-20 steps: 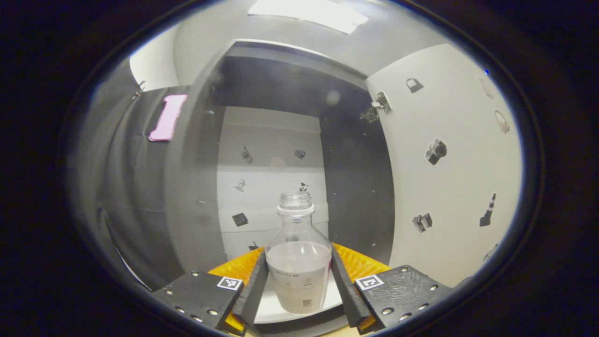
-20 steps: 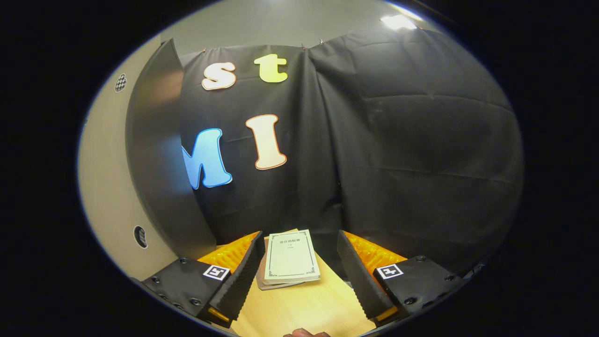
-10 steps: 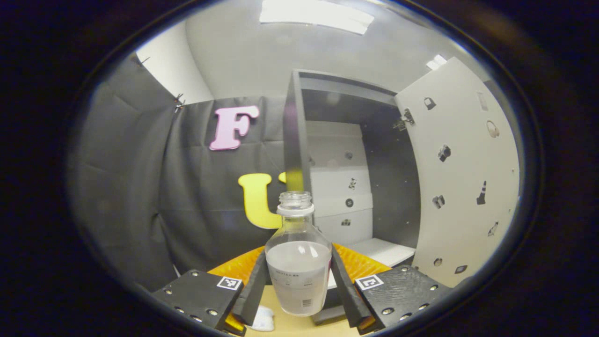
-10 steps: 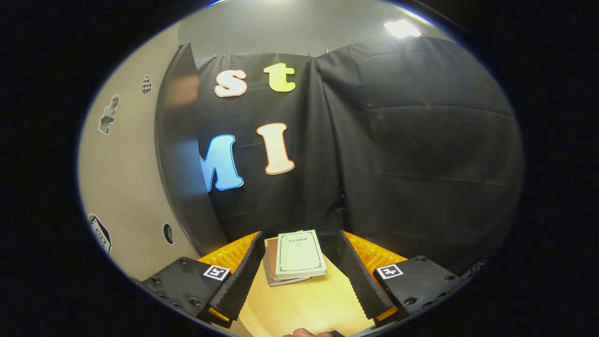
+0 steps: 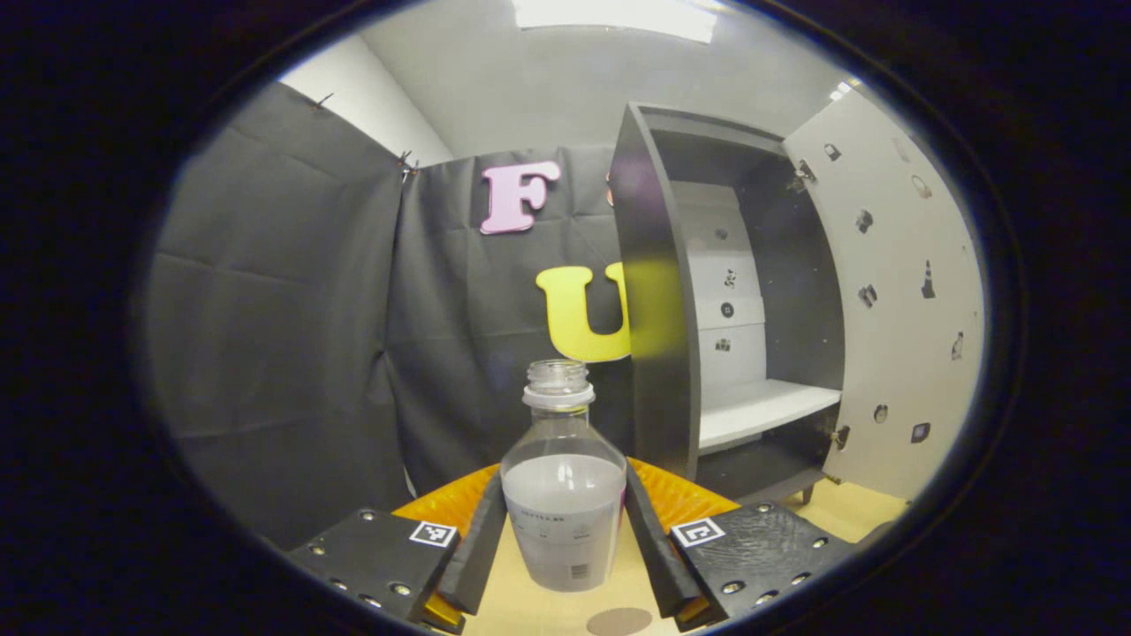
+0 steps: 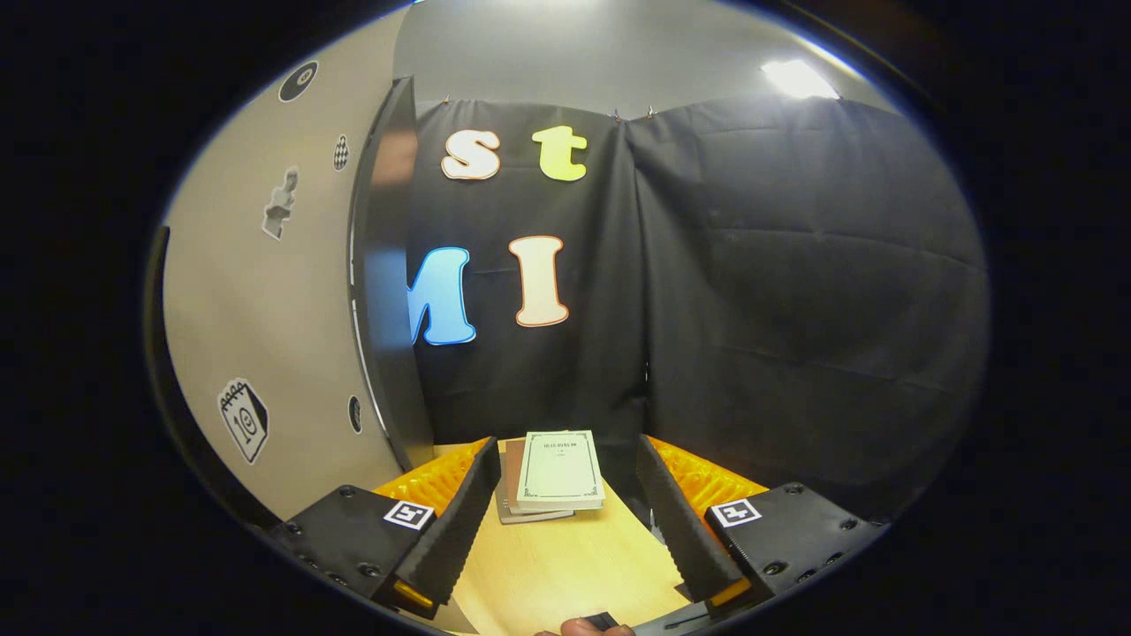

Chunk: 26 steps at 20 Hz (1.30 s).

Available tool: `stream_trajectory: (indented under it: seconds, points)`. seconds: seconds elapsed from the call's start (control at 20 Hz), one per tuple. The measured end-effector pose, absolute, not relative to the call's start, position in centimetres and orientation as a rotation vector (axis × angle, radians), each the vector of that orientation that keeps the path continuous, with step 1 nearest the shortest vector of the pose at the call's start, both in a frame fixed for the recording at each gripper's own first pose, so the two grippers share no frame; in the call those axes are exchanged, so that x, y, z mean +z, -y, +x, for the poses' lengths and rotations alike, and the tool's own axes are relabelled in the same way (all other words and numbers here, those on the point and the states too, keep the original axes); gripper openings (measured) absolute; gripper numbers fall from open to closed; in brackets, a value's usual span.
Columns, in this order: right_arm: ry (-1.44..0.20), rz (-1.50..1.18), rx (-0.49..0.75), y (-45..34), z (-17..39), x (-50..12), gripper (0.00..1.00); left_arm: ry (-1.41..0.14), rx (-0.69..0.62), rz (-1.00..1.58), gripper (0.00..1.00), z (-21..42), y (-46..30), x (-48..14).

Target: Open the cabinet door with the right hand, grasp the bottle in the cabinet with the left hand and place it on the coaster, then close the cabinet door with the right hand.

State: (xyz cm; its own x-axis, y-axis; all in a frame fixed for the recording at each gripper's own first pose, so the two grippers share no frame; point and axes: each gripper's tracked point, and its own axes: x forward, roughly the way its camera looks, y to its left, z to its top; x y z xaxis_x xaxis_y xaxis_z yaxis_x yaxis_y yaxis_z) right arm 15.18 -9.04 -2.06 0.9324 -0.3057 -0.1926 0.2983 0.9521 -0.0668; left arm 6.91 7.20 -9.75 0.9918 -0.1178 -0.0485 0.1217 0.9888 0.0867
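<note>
My left hand-held gripper point(image 5: 564, 539) pinches the bottle point(image 5: 563, 495) between both fingers, now carried clear of the cabinet point(image 5: 707, 300), which a second ago surrounded it, and held above the table point(image 5: 530, 609) with the brown coaster point(image 5: 619, 621) just below. My right hand-held gripper point(image 6: 565, 521) hangs spread and empty over the table, and its view has the cabinet door point(image 6: 256, 291) at left and stacked books point(image 6: 552, 473) ahead.

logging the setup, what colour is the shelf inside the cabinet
White. The shelf sits pale against the dark grey cabinet walls, clearest in the left gripper view.
</note>
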Motion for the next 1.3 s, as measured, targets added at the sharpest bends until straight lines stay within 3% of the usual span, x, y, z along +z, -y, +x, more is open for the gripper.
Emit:
stream_trajectory:
  seconds: [0.25, 0.3, 0.55, 0.7, 1.3]
  points:
    - [-0.211, -0.052, -0.302, 9.1, 14.8, -1.3, 0.98, -0.091, -0.068, 0.071, 0.73, 6.1, -7.6, -17.4]
    - [-0.206, -0.045, -0.297, 9.2, 15.2, -1.1, 0.93, -0.089, -0.059, 0.067, 0.73, 5.9, -7.2, -18.5]
    - [-0.003, -0.021, -0.258, 9.7, 18.1, 4.2, 1.0, -0.039, 0.062, 0.064, 0.73, 5.4, -6.6, -22.5]
    - [0.011, -0.078, -0.306, 11.7, 18.9, 4.8, 0.98, -0.018, 0.141, 0.067, 0.72, 5.7, -6.1, -24.9]
    - [-0.073, 0.014, -0.539, 19.2, 14.3, -0.2, 0.98, -0.103, 0.115, 0.078, 0.73, 7.1, -2.4, -35.7]
